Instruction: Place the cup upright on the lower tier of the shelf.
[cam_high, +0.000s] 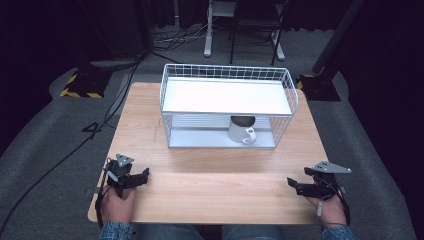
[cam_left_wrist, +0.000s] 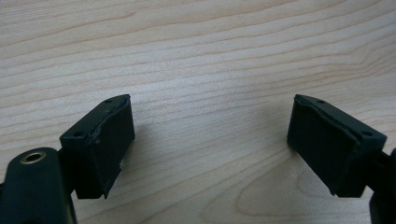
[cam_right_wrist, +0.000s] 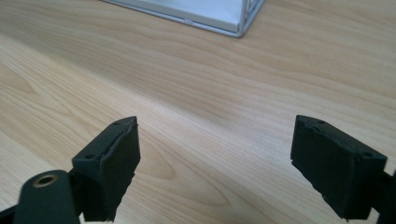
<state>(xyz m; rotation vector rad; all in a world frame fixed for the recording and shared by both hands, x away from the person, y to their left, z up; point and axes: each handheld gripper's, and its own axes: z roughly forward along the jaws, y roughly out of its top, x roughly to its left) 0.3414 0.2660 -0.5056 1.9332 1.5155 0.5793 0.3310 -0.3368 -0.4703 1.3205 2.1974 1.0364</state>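
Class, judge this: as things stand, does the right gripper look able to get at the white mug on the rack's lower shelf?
Probably yes. The right gripper is open, bare table lies between, and the white mug faces the rack's open front. The upper shelf hangs low over it.

Grey carpet floor (cam_high: 50, 130), dark walls, chair (cam_high: 255, 20) behind wooden table (cam_high: 210, 175).

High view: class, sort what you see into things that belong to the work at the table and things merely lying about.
Belonging to the work:
white mug, on the rack's lower shelf
white wire rack
left gripper, jaws open
right gripper, jaws open
wooden table

Lying about:
black cables on the floor
chair legs behind the table
striped floor plate
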